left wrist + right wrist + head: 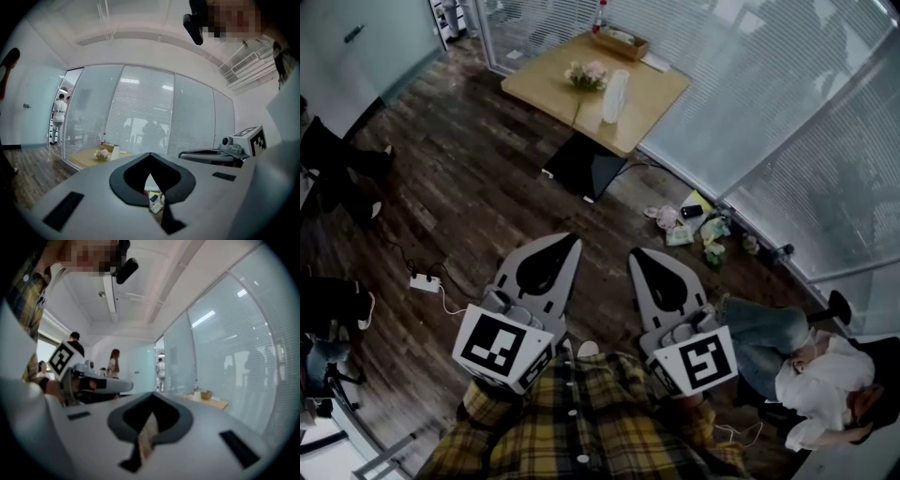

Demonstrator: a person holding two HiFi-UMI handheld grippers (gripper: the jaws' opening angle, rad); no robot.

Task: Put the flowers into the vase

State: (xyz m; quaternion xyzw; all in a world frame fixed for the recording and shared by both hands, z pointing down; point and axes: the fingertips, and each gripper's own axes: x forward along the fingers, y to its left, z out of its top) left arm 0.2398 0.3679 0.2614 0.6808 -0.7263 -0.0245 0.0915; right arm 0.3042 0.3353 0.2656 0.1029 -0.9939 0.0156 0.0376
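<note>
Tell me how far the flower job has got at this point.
Done: nothing yet; the flowers lie on the table beside the vase. In hand: nothing; the left gripper and right gripper are shut and empty, away from the table. Left: grasp the flowers, put them in the vase.

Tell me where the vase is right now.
In the head view, the white vase stands on the wooden table at top centre, just right of the flowers.

Dim, flat light (fisheye-warped edges).
</note>
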